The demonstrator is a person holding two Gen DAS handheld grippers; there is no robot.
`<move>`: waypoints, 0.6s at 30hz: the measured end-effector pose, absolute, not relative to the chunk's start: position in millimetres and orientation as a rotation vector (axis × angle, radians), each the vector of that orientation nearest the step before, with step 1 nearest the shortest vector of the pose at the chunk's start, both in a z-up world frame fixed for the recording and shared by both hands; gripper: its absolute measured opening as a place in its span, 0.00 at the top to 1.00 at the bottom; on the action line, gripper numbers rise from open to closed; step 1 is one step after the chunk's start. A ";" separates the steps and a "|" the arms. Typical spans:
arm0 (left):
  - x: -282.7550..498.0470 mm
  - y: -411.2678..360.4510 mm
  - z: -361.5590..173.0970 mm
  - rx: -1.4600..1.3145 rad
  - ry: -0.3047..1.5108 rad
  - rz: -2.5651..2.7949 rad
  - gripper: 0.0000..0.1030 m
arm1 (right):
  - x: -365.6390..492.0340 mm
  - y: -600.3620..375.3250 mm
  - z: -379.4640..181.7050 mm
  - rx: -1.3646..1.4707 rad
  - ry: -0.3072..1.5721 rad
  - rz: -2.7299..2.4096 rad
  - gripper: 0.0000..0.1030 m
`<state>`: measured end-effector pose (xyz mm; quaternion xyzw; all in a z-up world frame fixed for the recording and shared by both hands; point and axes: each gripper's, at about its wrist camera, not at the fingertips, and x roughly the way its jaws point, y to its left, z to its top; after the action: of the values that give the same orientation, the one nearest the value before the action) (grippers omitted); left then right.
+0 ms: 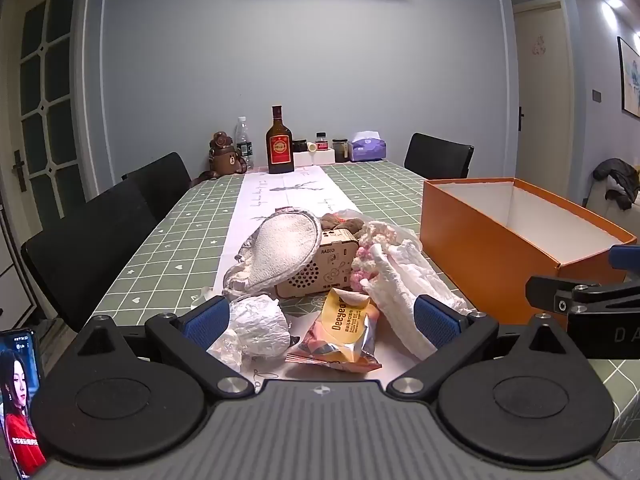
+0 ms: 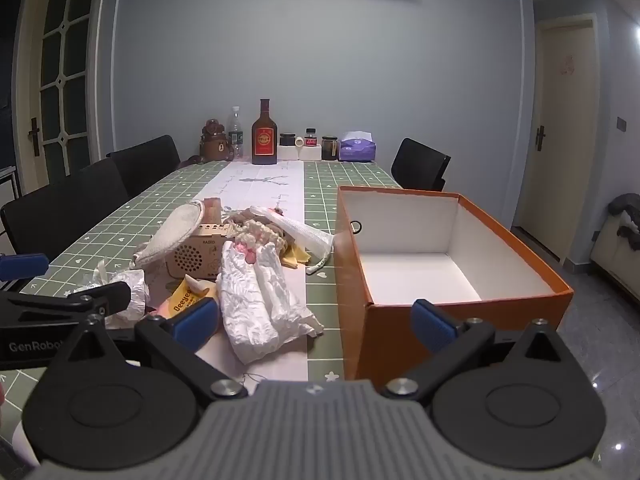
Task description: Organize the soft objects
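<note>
A heap of soft things lies on the table runner: a white fluffy pad [image 1: 280, 252], a pink and cream crochet piece [image 1: 370, 258], a crumpled white cloth [image 1: 404, 296] [image 2: 260, 300], a crumpled white bag [image 1: 260, 330] and a yellow snack packet [image 1: 344, 330]. A wooden toy radio [image 1: 316, 270] [image 2: 192, 258] sits among them. My left gripper [image 1: 322, 320] is open just before the bag and packet, touching neither. My right gripper [image 2: 316, 322] is open too, its left finger near the cloth and its right finger in front of the empty orange box [image 2: 354, 280] [image 1: 480, 256].
At the table's far end stand a brown bottle [image 1: 280, 146], a water bottle [image 1: 244, 142], a bear toy [image 1: 222, 158], small jars and a purple tissue box [image 1: 368, 148]. Black chairs [image 1: 92, 236] line the left side. A lit phone [image 1: 20, 400] is at the lower left.
</note>
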<state>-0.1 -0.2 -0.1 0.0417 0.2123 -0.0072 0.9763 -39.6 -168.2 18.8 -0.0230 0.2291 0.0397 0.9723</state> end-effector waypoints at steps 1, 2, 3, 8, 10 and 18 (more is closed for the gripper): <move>-0.1 -0.4 0.0 0.083 0.428 -0.014 0.00 | -39.5 -168.4 19.0 -0.039 0.460 0.080 0.03; -0.1 -0.9 0.0 0.083 0.429 -0.014 0.00 | -39.4 -168.4 19.3 -0.039 0.461 0.080 0.03; 0.0 -1.6 0.0 0.083 0.430 -0.015 0.00 | -39.6 -168.3 19.7 -0.038 0.461 0.081 0.03; -0.8 1.7 2.3 0.073 0.434 -0.014 0.00 | -39.4 -166.8 18.3 -0.039 0.462 0.085 0.03; -0.4 3.1 2.3 0.065 0.433 -0.015 0.00 | -40.7 -167.1 19.1 -0.042 0.461 0.086 0.03; -2.3 4.4 4.5 0.054 0.427 -0.004 0.00 | -37.6 -166.4 16.4 -0.043 0.479 0.079 0.03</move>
<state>-2.3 4.4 4.5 0.0268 0.2117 -0.0020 0.9770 -37.6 -166.4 16.4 -0.0213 0.2373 0.0394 0.9704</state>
